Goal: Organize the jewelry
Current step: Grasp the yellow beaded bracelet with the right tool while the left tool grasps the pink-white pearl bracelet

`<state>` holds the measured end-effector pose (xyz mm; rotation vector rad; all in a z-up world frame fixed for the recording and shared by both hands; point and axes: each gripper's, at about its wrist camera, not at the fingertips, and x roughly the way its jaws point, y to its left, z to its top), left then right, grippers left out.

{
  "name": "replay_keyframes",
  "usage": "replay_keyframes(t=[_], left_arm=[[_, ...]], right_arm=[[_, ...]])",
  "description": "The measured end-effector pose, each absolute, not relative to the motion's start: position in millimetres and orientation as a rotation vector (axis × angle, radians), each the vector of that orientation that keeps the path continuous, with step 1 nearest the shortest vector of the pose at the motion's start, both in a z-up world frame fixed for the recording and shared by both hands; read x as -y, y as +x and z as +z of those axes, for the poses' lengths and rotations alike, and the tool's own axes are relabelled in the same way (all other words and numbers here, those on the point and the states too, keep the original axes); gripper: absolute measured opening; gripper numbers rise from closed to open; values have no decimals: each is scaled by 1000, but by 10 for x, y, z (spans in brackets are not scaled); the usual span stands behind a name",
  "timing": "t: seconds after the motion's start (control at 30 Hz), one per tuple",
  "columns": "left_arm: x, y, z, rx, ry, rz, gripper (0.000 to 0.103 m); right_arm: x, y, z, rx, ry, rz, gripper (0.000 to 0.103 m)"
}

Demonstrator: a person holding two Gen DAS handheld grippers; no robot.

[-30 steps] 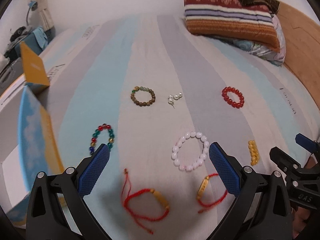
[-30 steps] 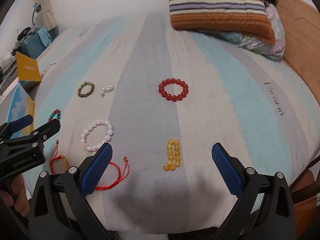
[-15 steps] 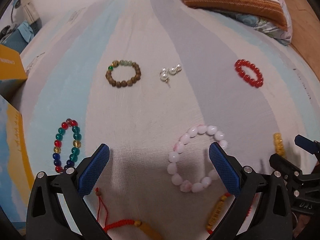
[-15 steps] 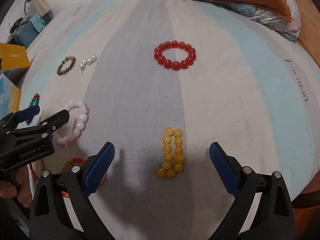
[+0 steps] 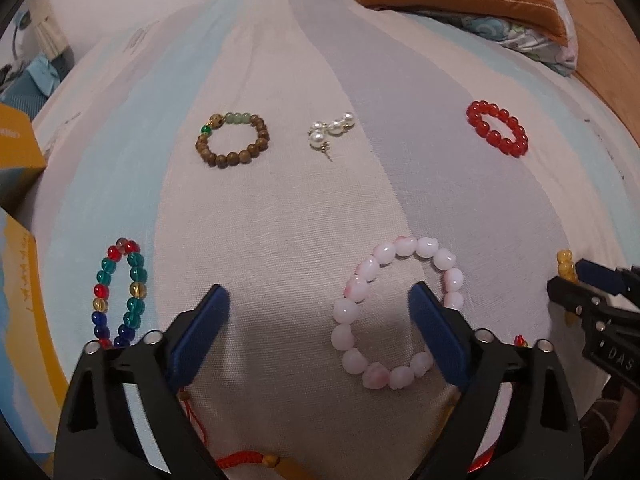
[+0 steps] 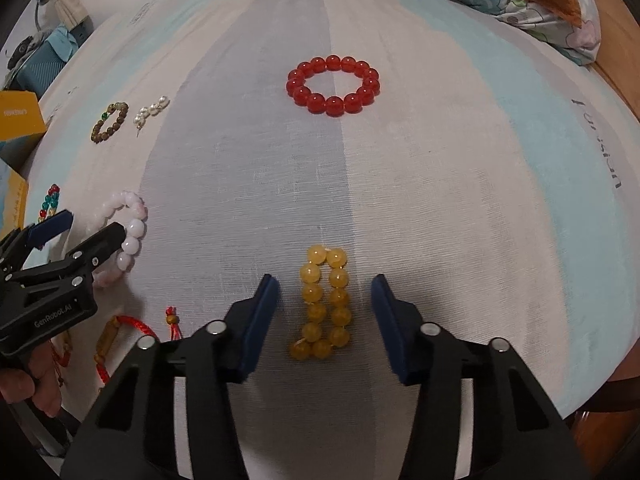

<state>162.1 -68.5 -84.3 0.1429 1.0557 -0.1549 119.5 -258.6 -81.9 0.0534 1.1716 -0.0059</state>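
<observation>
Bracelets on my striped bedsheet [image 6: 440, 160], both grippers tilted down over them.
Right view alone shows the whole yellow bracelet [image 6: 325, 303] between my right gripper's [image 6: 325, 292] closing, untouching jaws; my left gripper [image 5: 320, 312], spread, has closed slightly, one finger inside the pink bracelet [image 5: 394, 312].

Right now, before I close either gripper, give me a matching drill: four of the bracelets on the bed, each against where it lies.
Things:
1. yellow bracelet
2. pink bracelet
3. red bracelet
4. multicolour bracelet

Places:
A. lying far up the bed sheet, clear of both grippers
B. between the fingers of the right gripper, not yet pinched
C. left of the left gripper, outside its fingers
D. one left-gripper finger sits over its ring

Pairs: 1-B, 2-D, 3-A, 4-C
</observation>
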Motion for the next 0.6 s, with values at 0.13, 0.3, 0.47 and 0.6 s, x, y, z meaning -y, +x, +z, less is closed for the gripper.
replay_keyframes(t=[0.13,0.3,0.47,0.6], left_arm=[[728,1572,-830,-1050,141,-162,63],[632,1564,-794,-1063,72,-202,29],[634,1549,-756,-1061,74,-218,12],[589,1498,-689,-1043,64,-232,11]], right_arm=[[2606,1168,-813,-1167,40,-8,27],[2649,1147,-806,-1160,28,-26,16],[2618,1150,-809,-1153,25,-33,10],[2634,1123,-782,-1135,40,-36,9]])
